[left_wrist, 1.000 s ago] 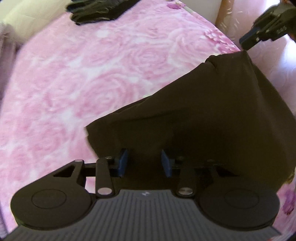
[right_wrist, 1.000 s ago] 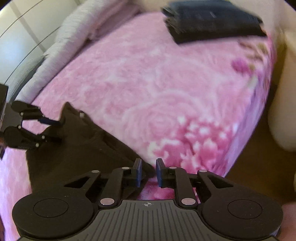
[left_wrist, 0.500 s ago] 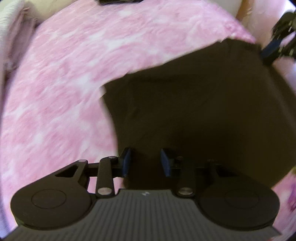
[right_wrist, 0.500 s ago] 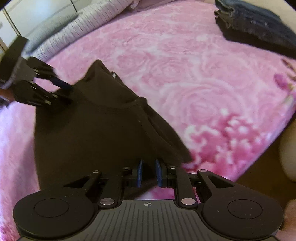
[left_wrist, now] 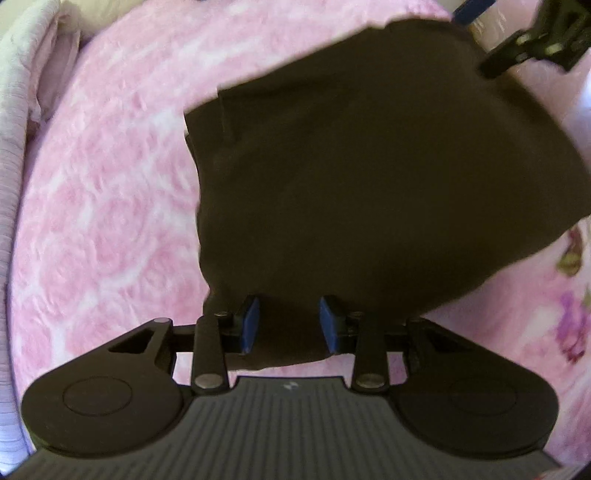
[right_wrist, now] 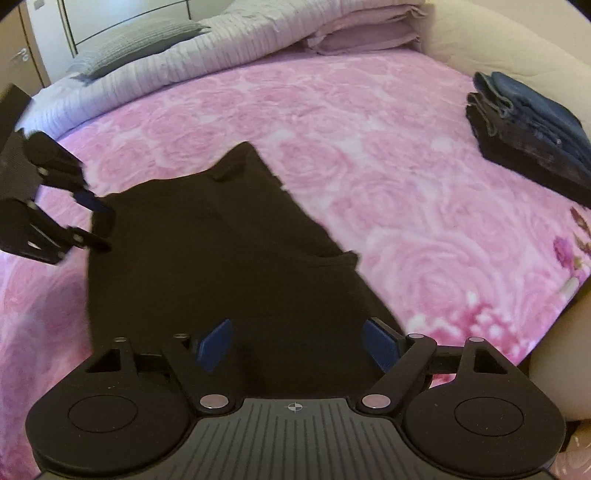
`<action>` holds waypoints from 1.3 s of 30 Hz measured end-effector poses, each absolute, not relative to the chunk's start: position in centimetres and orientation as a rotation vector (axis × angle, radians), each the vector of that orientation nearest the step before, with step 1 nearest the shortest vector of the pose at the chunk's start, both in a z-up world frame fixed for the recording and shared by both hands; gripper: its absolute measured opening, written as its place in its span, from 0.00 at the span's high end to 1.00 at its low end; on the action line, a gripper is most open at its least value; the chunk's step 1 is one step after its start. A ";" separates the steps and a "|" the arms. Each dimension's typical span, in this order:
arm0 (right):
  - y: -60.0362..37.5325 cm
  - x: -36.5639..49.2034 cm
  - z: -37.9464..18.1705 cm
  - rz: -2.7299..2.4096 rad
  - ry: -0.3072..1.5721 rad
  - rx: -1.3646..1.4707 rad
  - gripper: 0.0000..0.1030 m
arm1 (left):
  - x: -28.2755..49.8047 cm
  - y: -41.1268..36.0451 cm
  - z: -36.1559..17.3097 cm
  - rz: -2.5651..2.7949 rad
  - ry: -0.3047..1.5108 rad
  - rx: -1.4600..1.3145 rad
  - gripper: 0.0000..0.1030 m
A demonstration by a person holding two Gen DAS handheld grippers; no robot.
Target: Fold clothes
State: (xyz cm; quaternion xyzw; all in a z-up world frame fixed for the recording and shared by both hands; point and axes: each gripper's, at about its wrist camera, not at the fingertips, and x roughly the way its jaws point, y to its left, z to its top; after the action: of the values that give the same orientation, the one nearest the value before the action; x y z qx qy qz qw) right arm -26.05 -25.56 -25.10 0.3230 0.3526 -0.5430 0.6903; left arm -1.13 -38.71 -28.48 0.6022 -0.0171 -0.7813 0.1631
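Note:
A dark brown garment (left_wrist: 369,166) lies spread on the pink rose blanket (left_wrist: 110,184). My left gripper (left_wrist: 290,325) is over its near edge, with a bunch of the cloth filling the gap between the blue pads, gripped. From the right wrist view the same left gripper (right_wrist: 101,225) holds the garment (right_wrist: 221,258) at its left corner. My right gripper (right_wrist: 297,345) hangs over the near end of the cloth; its jaws are opening, wide apart, and the pads do not touch the fabric below. The right gripper (left_wrist: 480,37) also shows at the garment's far corner.
A folded pile of dark jeans (right_wrist: 528,136) sits at the bed's right side. Striped quilts and a grey pillow (right_wrist: 147,62) are stacked along the head of the bed, with pink pillows (right_wrist: 362,33) beside them. The blanket's edge (right_wrist: 554,288) drops off at the right.
Both grippers have carried the garment across the bed, and it now lies flatter on the blanket. The right gripper's jaws have sprung wide and let go of the cloth; the left still grips.

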 end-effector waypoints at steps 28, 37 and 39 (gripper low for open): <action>-14.2 -18.0 -26.2 -1.503 0.569 0.759 0.21 | 4.6 -34.4 -26.9 -2.421 -0.052 1.345 0.68; -16.0 -18.1 -28.5 -1.442 0.679 0.817 0.21 | 4.2 -32.0 -28.5 -2.401 -0.068 1.409 0.69; -16.2 -18.4 -27.0 -1.442 0.687 0.801 0.21 | 4.4 -32.8 -28.0 -2.398 -0.048 1.404 0.69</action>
State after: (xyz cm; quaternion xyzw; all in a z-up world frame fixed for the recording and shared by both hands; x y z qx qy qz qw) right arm -18.42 -16.15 -27.01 0.3494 0.2998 -0.6286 0.6268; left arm 4.40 -32.84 -28.01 0.4970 -0.0171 -0.8486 0.1803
